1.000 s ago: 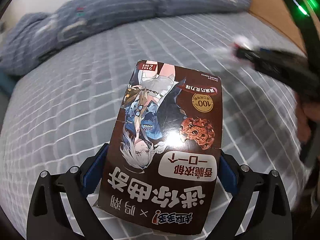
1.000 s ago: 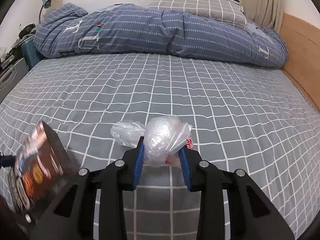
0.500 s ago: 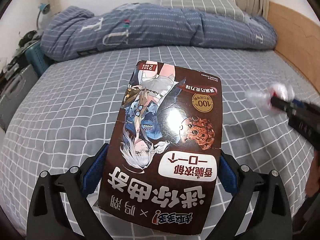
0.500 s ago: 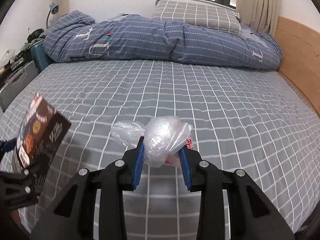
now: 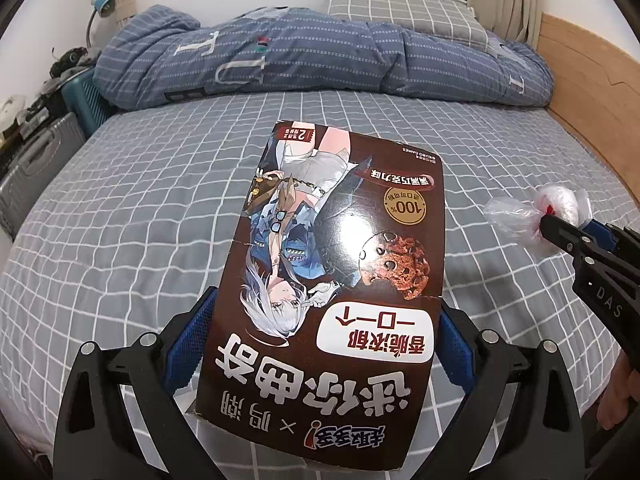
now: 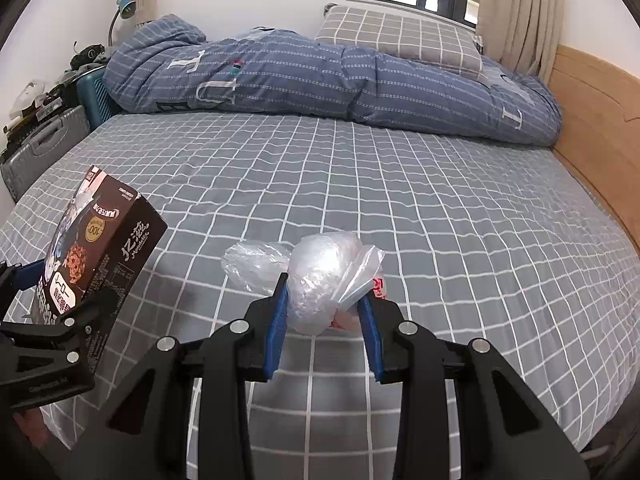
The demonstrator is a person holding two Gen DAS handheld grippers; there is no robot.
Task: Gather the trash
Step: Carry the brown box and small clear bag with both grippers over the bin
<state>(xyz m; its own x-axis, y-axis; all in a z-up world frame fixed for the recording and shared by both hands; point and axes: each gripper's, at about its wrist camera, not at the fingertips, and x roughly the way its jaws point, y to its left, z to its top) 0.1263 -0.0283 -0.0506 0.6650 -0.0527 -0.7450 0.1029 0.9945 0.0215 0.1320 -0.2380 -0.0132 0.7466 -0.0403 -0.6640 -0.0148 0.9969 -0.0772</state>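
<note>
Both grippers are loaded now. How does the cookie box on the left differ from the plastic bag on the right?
The cookie box is stiff, flat-sided brown card with printed art; the plastic bag is a clear, crumpled, soft wad. The box juts well beyond the left gripper, while the bag bulges only slightly past the right gripper. The box needs wide-set fingers; the bag sits between narrower ones. Both are clamped and held above the bed.

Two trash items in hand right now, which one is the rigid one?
The brown cookie box, clamped in the left gripper: flat printed cardboard with sharp edges. The other, a crumpled clear plastic bag, sits squeezed in the right gripper.
</note>
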